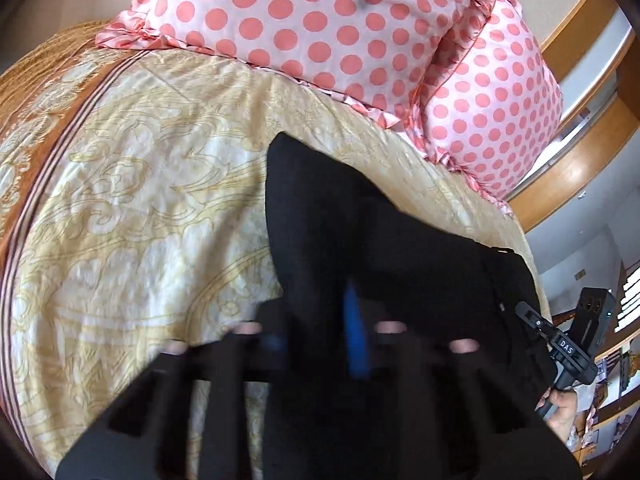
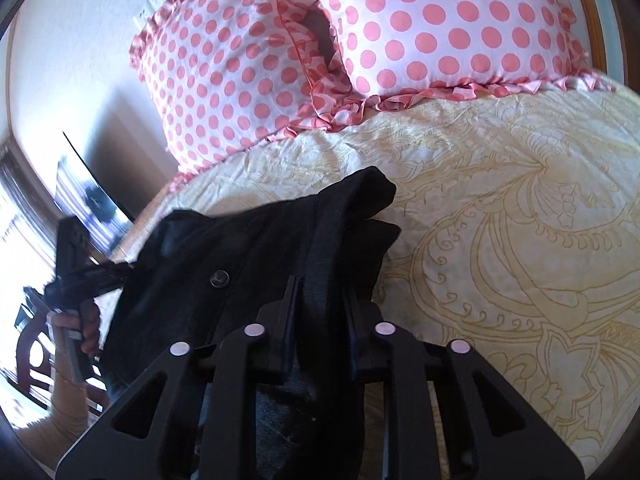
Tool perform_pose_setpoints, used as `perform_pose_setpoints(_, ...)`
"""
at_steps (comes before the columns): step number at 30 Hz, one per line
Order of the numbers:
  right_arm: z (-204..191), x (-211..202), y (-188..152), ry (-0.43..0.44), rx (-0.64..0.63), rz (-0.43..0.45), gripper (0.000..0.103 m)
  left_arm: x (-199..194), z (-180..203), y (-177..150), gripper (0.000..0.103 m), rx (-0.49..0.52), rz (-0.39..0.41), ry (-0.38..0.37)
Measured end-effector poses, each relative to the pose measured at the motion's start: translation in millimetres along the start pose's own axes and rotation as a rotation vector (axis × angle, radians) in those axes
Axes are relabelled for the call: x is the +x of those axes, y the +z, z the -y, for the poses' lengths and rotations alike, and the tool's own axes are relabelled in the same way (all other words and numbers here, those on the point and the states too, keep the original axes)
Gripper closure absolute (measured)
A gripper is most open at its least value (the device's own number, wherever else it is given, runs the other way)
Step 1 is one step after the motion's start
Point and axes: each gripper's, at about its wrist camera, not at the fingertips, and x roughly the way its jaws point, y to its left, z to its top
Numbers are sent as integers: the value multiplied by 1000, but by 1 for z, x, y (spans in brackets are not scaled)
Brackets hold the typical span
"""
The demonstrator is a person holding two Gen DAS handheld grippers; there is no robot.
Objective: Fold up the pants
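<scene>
Black pants (image 1: 360,220) lie bunched on a cream and gold bedspread (image 1: 140,200). In the left wrist view my left gripper (image 1: 352,320) is blurred; its blue pad sits in the dark cloth, jaws close together on the fabric. The right wrist view shows the same left gripper (image 2: 124,268) with its tip pinching the left edge of the pants (image 2: 260,248). My right gripper (image 2: 322,304) is shut on a thick fold of the pants near a black button (image 2: 219,279). From the left wrist view the right gripper (image 1: 532,316) meets the cloth's right edge.
Two pink polka-dot pillows (image 2: 440,28) with frilled edges stand at the head of the bed, just beyond the pants. A wooden headboard (image 1: 580,168) curves behind them. A hand (image 2: 88,332) holds the left gripper's handle. Bare bedspread (image 2: 500,220) stretches to the right.
</scene>
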Motion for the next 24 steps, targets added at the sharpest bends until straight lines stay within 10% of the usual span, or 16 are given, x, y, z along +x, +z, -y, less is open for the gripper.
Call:
perform_pose_setpoints(17,-3,25,83,85,26,121,91,-18,60,68,99,165,237,23)
perform_pose_setpoints(24,19,68,90,-60,78,3,91,29,24,83,99,91,139,139)
